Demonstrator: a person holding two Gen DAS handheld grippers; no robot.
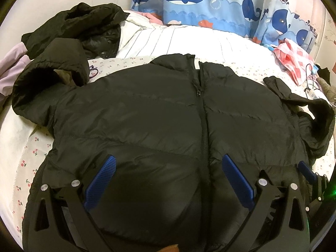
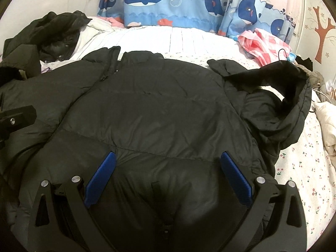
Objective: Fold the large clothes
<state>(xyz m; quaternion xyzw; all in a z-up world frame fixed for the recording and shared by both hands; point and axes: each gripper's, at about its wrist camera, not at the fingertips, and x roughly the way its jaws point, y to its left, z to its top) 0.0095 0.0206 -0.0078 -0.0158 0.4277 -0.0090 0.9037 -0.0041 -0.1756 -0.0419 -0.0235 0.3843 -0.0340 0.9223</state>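
A large black puffer jacket lies spread front-up on the bed, zipper running down its middle. It also fills the right wrist view. Its left sleeve bends up at the left; its right sleeve lies crumpled at the right. My left gripper is open over the jacket's lower hem, blue pads wide apart. My right gripper is open over the lower right part of the jacket. Part of the right gripper shows in the left wrist view.
Another black garment is heaped at the back left of the bed. A pink checked cloth lies at the back right. A whale-print curtain hangs behind. The floral bedsheet shows at the right.
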